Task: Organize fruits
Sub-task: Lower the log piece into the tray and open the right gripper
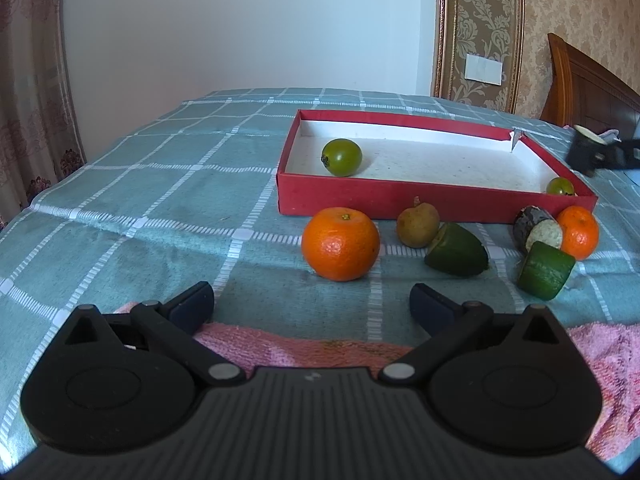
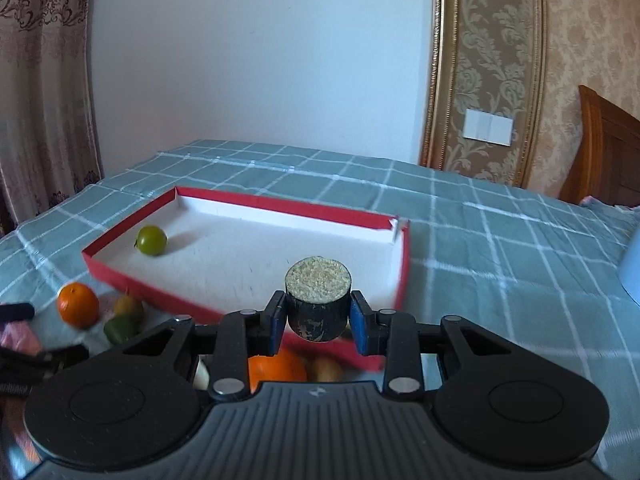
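Fruits lie on a teal checked bedspread (image 1: 160, 184) around and inside a shallow red box (image 1: 400, 200) with a white floor. Left wrist view: the left gripper (image 1: 311, 304) rests low over a pink towel (image 1: 280, 340), its jaws spread wide with nothing between them. Ahead of it, just outside the near wall of the box, sit a large orange (image 1: 340, 243), a small brownish fruit (image 1: 416, 227) touching a green cut piece (image 1: 458, 250), then a dark cylinder with a pale cut face (image 1: 538, 232), a second green cut piece (image 1: 545, 270) and a smaller orange (image 1: 580, 232), these three close together. Inside the box, a green round fruit (image 1: 341, 157) lies toward the left end and a smaller green fruit (image 1: 560, 187) sits in the near right corner. At the right edge, blurred, the right gripper appears with a dark piece in it. Right wrist view: the right gripper (image 2: 318, 318) is pressed together on a dark cylinder piece (image 2: 318, 304), blue pads (image 2: 360, 330) against its sides, pale granular cut face upward, held over the near wall of the box. Below the jaws an orange fruit (image 2: 276, 368) shows partly.
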Demonstrator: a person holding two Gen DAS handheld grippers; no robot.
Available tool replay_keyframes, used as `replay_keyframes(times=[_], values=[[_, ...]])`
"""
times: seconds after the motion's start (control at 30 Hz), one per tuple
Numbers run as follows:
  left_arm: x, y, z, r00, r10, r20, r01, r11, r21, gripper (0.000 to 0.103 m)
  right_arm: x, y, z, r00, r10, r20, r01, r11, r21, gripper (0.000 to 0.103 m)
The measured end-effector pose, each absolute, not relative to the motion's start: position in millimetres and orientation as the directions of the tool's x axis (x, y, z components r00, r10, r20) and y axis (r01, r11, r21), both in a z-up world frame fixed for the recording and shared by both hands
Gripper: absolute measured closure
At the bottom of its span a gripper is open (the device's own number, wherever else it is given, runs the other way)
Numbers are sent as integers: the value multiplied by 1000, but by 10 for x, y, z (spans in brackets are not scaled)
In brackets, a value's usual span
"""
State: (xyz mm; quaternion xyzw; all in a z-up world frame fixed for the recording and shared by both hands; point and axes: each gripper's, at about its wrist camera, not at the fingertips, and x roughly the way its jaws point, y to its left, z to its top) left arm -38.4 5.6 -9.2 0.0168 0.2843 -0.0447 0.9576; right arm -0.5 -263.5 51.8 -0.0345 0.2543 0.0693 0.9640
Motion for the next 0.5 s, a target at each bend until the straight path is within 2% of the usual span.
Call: replay_keyframes(times=[0.17, 0.23, 0.27, 0.4, 0.5], values=[[-386, 55, -90, 834, -76, -546, 95, 995, 6, 0, 286, -2584, 426, 841, 124, -526, -154, 988, -15, 70], [-386, 55, -91, 834, -76, -546, 95, 995, 7, 0, 352, -2593, 372, 828, 114, -549, -144, 990, -11, 64], [-386, 55, -90, 834, -77, -546, 95, 995, 6, 0, 351, -2614, 363, 827, 100, -553, -124, 992, -6, 57], [-396, 49, -93, 834, -75, -546, 94, 996, 8, 0, 123, -2802, 403, 855, 120, -505, -104, 993, 61, 34], [-392, 45, -93, 834, -71, -547, 91, 996, 10, 0, -106, -3000, 424, 886, 64, -460, -33, 997, 75, 32]])
